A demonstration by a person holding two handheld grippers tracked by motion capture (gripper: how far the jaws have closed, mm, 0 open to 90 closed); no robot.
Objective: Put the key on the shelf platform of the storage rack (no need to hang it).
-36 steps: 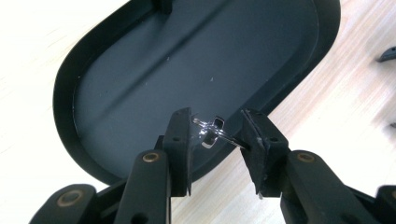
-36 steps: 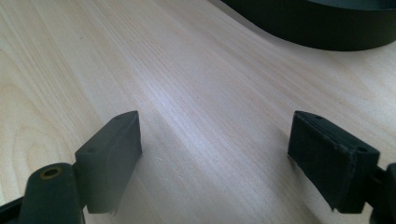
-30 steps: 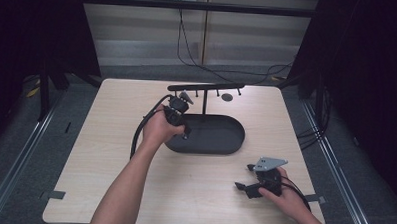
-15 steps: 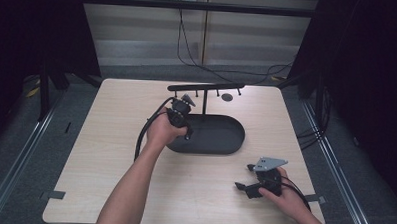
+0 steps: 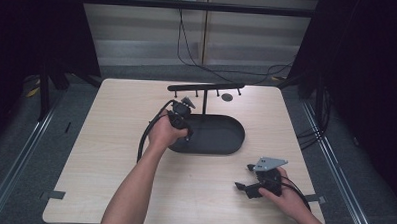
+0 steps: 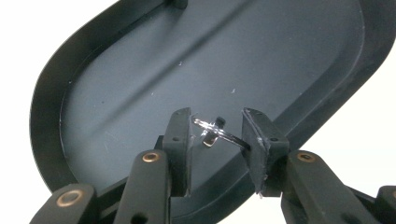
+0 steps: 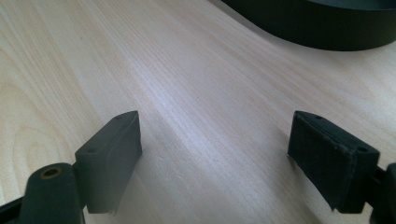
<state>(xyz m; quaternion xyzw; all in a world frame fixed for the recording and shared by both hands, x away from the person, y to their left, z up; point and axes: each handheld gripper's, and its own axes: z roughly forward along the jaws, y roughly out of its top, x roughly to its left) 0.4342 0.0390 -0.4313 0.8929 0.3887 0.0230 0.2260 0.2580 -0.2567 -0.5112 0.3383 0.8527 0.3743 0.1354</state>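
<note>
Gripped between the two black jaws of the left gripper point(image 6: 215, 135) is a small silver metal ring point(image 6: 215, 129), a thin loop with a tiny bright setting hanging under it; the jaws are drawn in narrow, each pad touching one side of the loop, and the ring is held just above the floor of a black oval plastic tray point(image 6: 140, 84) with a raised rim. From the high view the left gripper point(image 5: 185, 122) is seen over the left end of that tray point(image 5: 233, 143), held in the left hand point(image 5: 161, 133), with its cable looping out to the left over the pale wooden tabletop point(image 5: 110, 139). A thin black post rises from the back of the tray and carries a black horizontal bar point(image 5: 206, 87) with short pegs hanging beneath it. A small dark round mark point(image 5: 227, 97) is seen on the table just behind the bar. The right gripper point(image 5: 241, 186) is held low near the front right corner of the table by the right hand point(image 5: 283, 195), well apart from the tray, with a grey three-cornered plate on top. In the right gripper view its jaws point(image 7: 215, 158) are spread wide with nothing between them, bare wood is seen below, and the tray's dark wall point(image 7: 308, 32) crosses the upper right.
</note>
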